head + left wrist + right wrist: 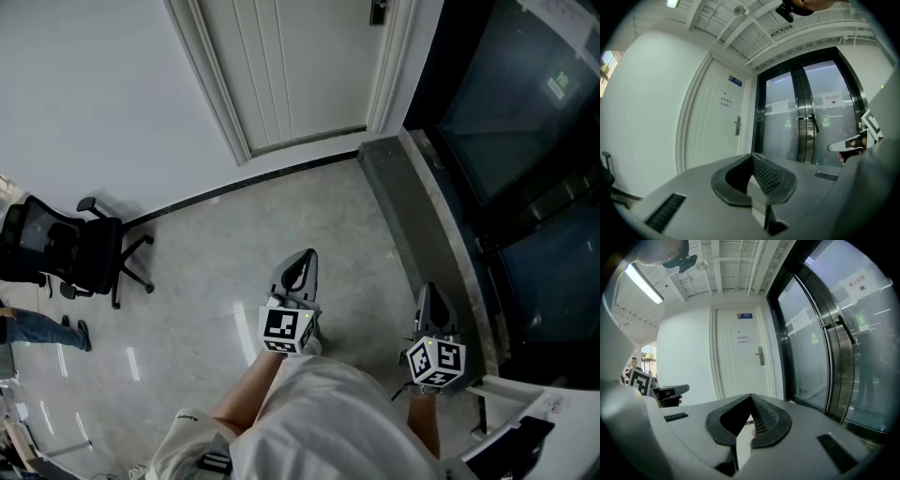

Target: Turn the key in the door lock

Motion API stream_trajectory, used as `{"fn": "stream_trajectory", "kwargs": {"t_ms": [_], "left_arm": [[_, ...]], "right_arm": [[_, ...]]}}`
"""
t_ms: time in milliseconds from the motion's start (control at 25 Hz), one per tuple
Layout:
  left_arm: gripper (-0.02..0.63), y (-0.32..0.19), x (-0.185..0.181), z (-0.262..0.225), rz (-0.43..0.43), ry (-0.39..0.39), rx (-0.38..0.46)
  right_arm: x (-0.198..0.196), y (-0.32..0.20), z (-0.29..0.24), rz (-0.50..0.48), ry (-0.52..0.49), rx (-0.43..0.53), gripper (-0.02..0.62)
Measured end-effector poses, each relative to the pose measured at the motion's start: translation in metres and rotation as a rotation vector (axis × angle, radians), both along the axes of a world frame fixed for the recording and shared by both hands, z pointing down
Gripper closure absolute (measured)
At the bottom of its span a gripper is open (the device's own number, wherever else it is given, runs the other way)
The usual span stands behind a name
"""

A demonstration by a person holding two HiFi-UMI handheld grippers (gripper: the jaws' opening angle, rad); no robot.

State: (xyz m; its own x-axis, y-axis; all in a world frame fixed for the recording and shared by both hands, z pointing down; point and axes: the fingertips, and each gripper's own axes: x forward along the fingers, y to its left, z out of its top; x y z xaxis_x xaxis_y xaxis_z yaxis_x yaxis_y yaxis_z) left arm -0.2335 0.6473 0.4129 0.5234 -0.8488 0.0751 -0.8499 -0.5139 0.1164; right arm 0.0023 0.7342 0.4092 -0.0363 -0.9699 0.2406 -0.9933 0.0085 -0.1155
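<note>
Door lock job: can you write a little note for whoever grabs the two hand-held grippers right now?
Left hand-held gripper: shut, nothing in it.
Right hand-held gripper: shut, nothing in it.
Both are held out in front, pointing toward the white door, which is closed and some way off across the floor.
The lock is near the door's right edge. I can't make out a key from here.
Done: nothing yet.
Left: walk up, find the key, grip it, turn it.

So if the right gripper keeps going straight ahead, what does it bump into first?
The right gripper would probably meet the white door first, below its handle. Nothing stands between them over the floor, though depth is hard to judge.
</note>
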Motion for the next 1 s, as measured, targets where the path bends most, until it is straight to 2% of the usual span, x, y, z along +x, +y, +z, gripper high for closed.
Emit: {"fn": "stream_trajectory", "kwargs": {"t_ms": [320, 520, 840, 1000], "left_arm": [[0.6, -0.061, -0.02, 0.003, 0.026, -0.008, 0.0], [0.6, -0.074, -0.019, 0.007, 0.04, -0.009, -0.008], [0.6, -0.101, -0.004, 0.023, 0.043, -0.013, -0.041], [0.6, -0.126, 0.005, 0.028, 0.015, -0.028, -0.045]], "right_arm": [[-0.026, -0.059, 0.004, 0.012, -0.002, 0.008, 0.597], [-0.027, -0.07, 0.011, 0.024, -0.002, -0.009, 0.597], [0.003, -0.086, 0.025, 0.078, -0.01, -0.044, 0.597], [0.02, -0.121, 0.033, 0.063, -0.024, -0.047, 0.597]]}}
